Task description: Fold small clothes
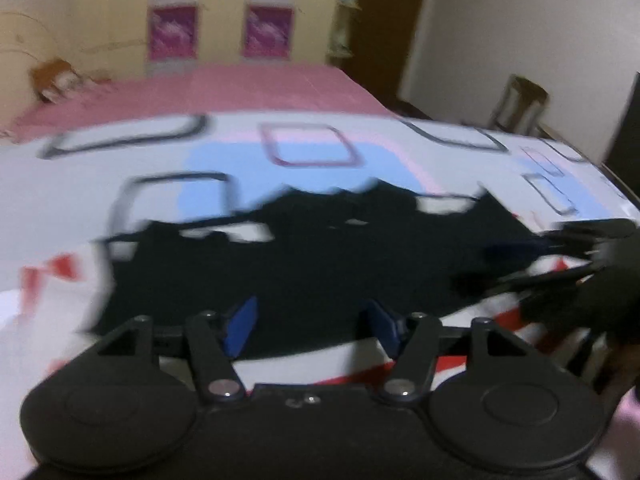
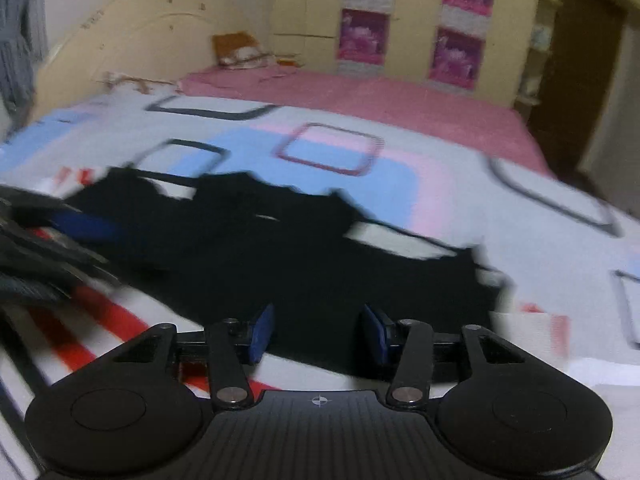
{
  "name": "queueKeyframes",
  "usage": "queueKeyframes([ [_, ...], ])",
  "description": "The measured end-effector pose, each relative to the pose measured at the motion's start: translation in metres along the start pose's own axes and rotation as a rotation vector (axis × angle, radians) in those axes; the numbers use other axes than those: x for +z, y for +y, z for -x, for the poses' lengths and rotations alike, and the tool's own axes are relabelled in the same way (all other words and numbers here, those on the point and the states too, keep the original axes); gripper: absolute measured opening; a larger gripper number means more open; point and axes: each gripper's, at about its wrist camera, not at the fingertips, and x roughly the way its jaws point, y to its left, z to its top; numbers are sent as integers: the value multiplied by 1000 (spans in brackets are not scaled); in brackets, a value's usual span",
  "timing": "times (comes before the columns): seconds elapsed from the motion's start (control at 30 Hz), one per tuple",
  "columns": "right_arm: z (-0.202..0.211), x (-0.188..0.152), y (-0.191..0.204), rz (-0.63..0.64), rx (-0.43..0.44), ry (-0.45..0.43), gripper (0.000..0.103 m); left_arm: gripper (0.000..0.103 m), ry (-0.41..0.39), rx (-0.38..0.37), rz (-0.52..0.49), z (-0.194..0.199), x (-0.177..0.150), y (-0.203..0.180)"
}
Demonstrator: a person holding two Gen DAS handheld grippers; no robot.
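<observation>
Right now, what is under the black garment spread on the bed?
The black garment lies on a white bedspread with blue, pink and red patches showing around its edges. What the garment covers cannot be seen.

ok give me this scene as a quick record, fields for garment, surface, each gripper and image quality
garment: black cloth, spread out and rumpled, edges uneven
surface: patterned sheet over a pink bed
left gripper: open, over the cloth's near edge, nothing between the pads
right gripper: open, over the cloth's near edge, nothing between the pads
spacing: grippers side by side, each showing at the edge of the other's view
image quality: motion blur, cloth type unclear
</observation>
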Motion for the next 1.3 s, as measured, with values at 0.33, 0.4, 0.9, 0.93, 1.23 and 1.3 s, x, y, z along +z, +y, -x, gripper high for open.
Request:
queueKeyframes([
  [0.33,53,-17,-47,-135,-34,-60,50,56,-121,64,66,49,-11,23],
  [0.4,55,-13,-15,-78,46,-52,50,56,-101,-13,35,48,-12,-3],
  [0.9,80,-54,-26,-109,-37,34,51,54,-29,72,49,79,-64,21],
  [0.93,90,-49,-17,-106,-25,1,51,54,-53,53,47,84,-62,13],
  [1.23,85,-68,77,-57,115,83,30,54,10,-17,23,76,-93,-58],
  [1.3,89,-73,80,-26,106,71,30,50,11,-1,24,82,-101,-51],
])
